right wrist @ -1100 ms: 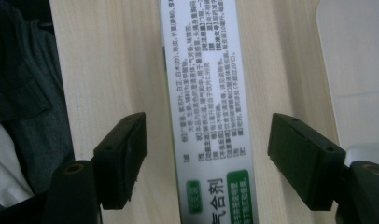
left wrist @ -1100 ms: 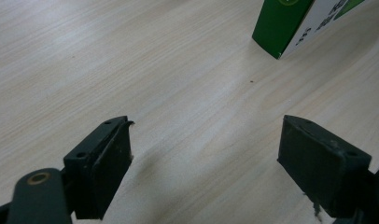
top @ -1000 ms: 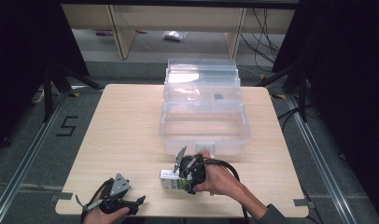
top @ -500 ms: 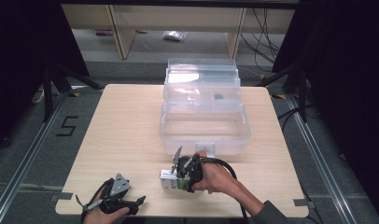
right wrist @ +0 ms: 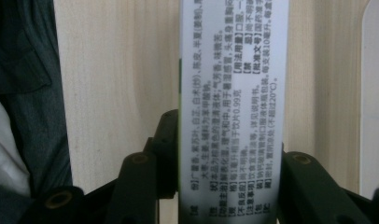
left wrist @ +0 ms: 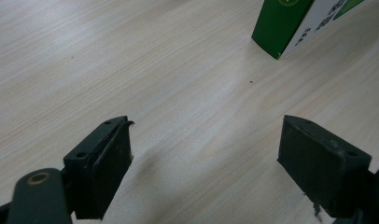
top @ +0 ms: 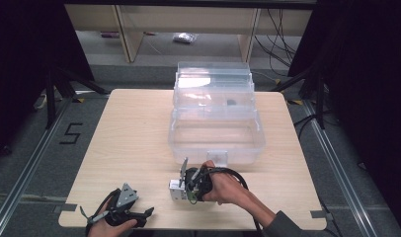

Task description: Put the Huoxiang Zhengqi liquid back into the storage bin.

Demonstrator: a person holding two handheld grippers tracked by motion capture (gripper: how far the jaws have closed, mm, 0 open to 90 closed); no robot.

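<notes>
The right gripper (top: 181,185) had just been closing, and its jaws now pressed on both sides of the small white and green box (top: 177,190), which lay on the table (top: 124,143) near the front edge, just in front of the open clear bin (top: 216,131). The box looked secured, probably ready to lift toward the bin. The left gripper (top: 144,213) rested at the front left corner, jaws apart and empty. The box's front face was cut off; its print was blurred
</notes>
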